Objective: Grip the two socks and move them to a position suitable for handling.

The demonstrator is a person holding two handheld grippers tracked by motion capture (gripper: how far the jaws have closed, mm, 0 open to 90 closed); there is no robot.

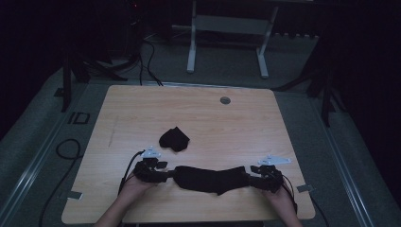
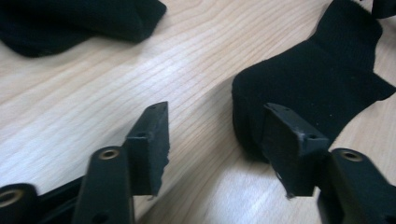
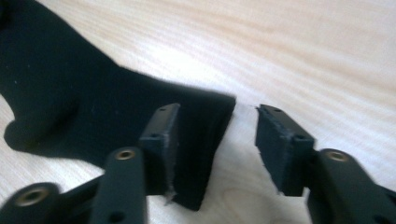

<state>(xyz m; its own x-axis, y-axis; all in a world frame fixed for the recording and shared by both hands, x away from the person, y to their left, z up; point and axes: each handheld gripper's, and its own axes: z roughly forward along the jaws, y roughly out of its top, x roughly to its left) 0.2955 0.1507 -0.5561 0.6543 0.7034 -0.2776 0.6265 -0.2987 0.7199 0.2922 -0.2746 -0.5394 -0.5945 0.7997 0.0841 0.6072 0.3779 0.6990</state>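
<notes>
A: Report the position of the long black sock [image 1: 210, 179].

B: It lies flat on the wooden surface [image 1: 236, 123], near the person's edge, stretched sideways between the two tools. A second black sock [image 1: 174, 139], bunched into a lump, sits farther out on the surface, apart from the long one.

A: State of the left hand-held gripper [image 1: 161, 174]?

B: Jaws spread. In the left gripper view [image 2: 215, 140] one end of the long sock [image 2: 308, 88] lies against the inner face of one jaw pad (the one at that view's right); the other pad stands over bare wood. Nothing is pinched. The bunched sock [image 2: 79, 21] shows at the top of that view.

A: And the right hand-held gripper [image 1: 257, 176]?

B: Also spread. In the right gripper view [image 3: 217, 142] the sock's other end [image 3: 93, 112] passes behind the pad at that view's left and its edge reaches into the gap; the opposite pad is clear of the cloth. No grip is applied.

A: Hands?

B: The left hand [image 1: 135, 187] and the right hand [image 1: 283, 196] each hold their tool low at the sock's ends
</notes>
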